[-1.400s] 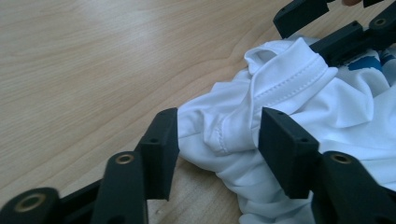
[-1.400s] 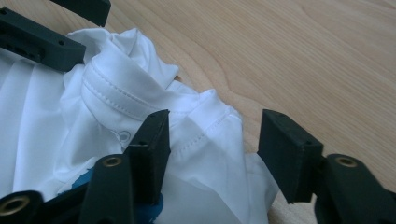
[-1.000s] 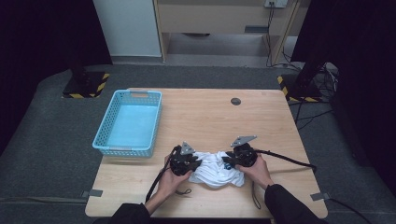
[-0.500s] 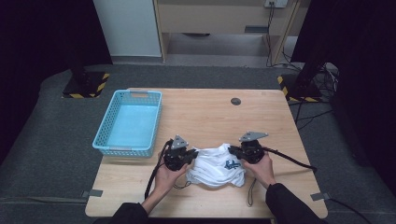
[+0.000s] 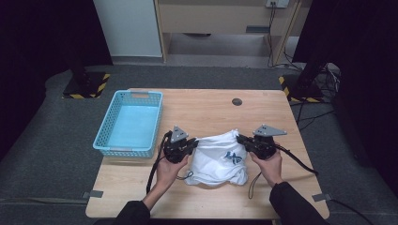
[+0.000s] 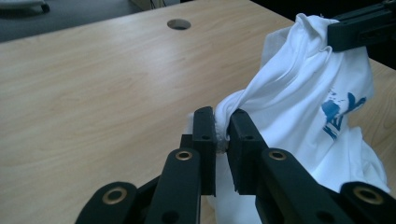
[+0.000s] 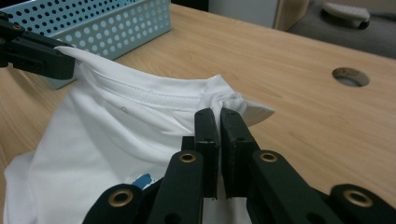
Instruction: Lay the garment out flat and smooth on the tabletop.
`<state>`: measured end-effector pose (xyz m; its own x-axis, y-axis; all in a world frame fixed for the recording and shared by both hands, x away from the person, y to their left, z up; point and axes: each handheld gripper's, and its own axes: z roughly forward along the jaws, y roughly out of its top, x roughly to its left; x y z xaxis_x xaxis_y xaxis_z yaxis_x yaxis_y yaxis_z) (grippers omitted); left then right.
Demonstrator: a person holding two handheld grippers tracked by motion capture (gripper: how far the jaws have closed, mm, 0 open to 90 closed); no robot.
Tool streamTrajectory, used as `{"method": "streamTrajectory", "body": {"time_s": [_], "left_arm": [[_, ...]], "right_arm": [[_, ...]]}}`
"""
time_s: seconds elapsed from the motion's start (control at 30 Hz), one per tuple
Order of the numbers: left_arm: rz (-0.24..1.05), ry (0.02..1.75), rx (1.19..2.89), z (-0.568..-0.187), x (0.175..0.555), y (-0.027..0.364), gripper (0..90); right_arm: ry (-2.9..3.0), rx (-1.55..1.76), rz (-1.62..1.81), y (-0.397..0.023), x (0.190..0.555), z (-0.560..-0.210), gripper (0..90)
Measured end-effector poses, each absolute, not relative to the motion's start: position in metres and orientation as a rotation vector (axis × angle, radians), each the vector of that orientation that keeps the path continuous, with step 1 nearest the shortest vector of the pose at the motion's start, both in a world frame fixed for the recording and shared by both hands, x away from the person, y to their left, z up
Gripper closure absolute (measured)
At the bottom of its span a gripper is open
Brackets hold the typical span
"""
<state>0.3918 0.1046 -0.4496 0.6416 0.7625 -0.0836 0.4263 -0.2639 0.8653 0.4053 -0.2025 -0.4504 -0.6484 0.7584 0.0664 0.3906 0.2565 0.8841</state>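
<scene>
Left gripper [image 6: 222,128] clenched on a bunched fold of the white shirt [image 5: 220,157]; right gripper [image 7: 220,122] nipping its hem. Cloth stretched between both jaws, hanging onto the bench [image 5: 211,110], blue basket [image 5: 129,123] at ten o'clock.

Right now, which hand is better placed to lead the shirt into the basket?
Left. The left gripper is shut on the shirt right beside the basket; the right gripper pinches the far edge, a shirt's width farther off.
</scene>
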Motion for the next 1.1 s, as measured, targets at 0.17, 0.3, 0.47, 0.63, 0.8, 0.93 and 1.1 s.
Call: {"method": "streamTrajectory", "body": {"time_s": [0.17,0.3,0.47,0.63,0.8,0.93,1.1], "left_arm": [[0.47,0.929,1.892,-0.442,0.401,0.099,82.3],[0.514,0.919,1.893,-0.435,0.407,0.095,82.3],[0.586,0.933,1.89,-0.423,0.419,0.091,82.3],[0.646,1.004,1.864,-0.415,0.442,0.087,82.3],[0.723,1.058,1.838,-0.413,0.466,0.083,80.4],[0.78,1.12,1.818,-0.419,0.479,0.086,59.0],[0.668,1.174,1.83,-0.431,0.472,0.106,46.2]], "right_arm": [[2.119,1.046,1.374,-0.21,0.407,-0.437,86.1],[2.08,1.066,1.404,-0.216,0.414,-0.427,86.1],[2.036,1.074,1.398,-0.211,0.429,-0.42,86.0],[1.985,1.103,1.351,-0.2,0.449,-0.415,85.7],[1.85,1.167,1.282,-0.187,0.473,-0.409,82.9],[1.778,1.272,1.169,-0.186,0.493,-0.411,66.8],[1.826,1.295,1.16,-0.198,0.488,-0.421,55.9]]}}
